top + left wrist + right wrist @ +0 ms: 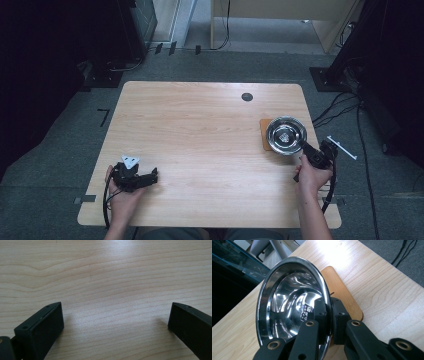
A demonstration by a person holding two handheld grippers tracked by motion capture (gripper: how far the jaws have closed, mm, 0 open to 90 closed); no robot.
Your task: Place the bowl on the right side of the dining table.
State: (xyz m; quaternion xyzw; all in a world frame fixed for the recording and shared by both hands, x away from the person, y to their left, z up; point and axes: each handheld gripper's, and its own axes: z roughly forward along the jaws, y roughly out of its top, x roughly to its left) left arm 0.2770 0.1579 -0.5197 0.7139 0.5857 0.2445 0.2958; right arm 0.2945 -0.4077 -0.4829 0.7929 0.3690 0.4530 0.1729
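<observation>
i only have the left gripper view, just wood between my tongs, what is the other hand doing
Observer: The right tongs are shut on the rim of a steel bowl, one jaw inside it, one outside.
Operator: where is that bowl
Observer: At the table's right side, over a brown wooden coaster.
Operator: is it flat on the coaster
Observer: The right gripper view suggests it is tilted, but I cannot tell whether it touches the coaster.
Operator: and my left tongs
Observer: The left tongs are open near the front left corner, far from the bowl.
</observation>
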